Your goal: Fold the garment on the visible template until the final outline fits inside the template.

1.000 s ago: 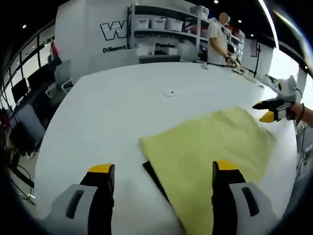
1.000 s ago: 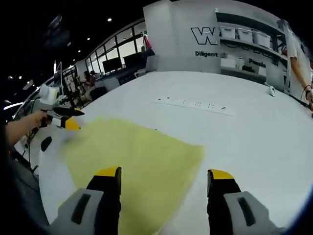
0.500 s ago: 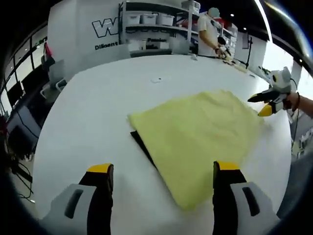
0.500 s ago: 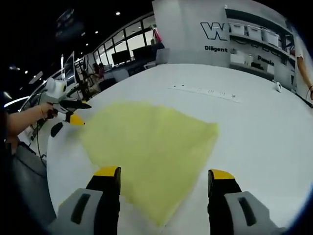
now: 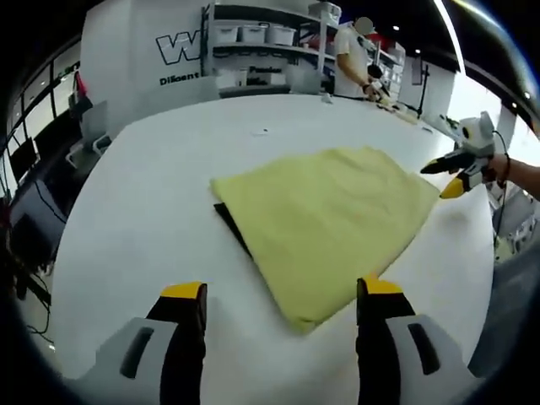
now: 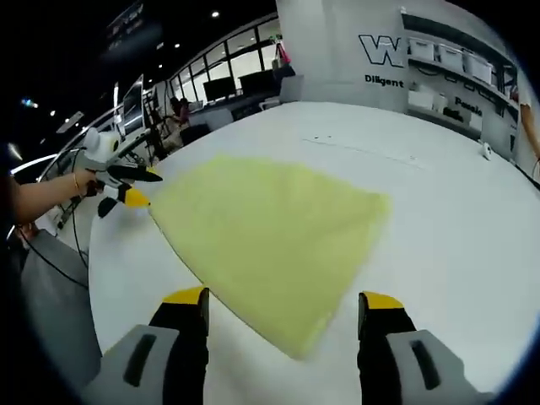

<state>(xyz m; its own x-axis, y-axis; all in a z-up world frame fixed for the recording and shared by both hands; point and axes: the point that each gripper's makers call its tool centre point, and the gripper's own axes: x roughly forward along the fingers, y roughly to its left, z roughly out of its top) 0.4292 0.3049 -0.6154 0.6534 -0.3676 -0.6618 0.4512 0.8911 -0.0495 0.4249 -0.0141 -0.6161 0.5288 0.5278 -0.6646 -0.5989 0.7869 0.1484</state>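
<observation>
A yellow garment (image 5: 325, 211) lies folded flat on the white table (image 5: 143, 194), with a thin black strip of the template (image 5: 228, 224) peeking out along its left edge. My left gripper (image 5: 281, 291) stands open just short of the garment's near corner, with nothing between its fingers. My right gripper (image 5: 434, 180) hangs at the garment's far right corner. In the right gripper view the same garment (image 6: 270, 219) spreads ahead of the open right gripper (image 6: 283, 299). The left gripper (image 6: 150, 189), held by a hand, sits at the cloth's left corner.
A person (image 5: 350, 55) stands at the far edge of the table, in front of shelves with bins (image 5: 253, 38). A small object (image 5: 263, 132) lies on the table beyond the garment. Chairs and desks (image 5: 51, 169) stand to the left of the table.
Both grippers have drawn back from the garment, so more of it and of the table shows in each view. The garment lies in the same folded shape.
</observation>
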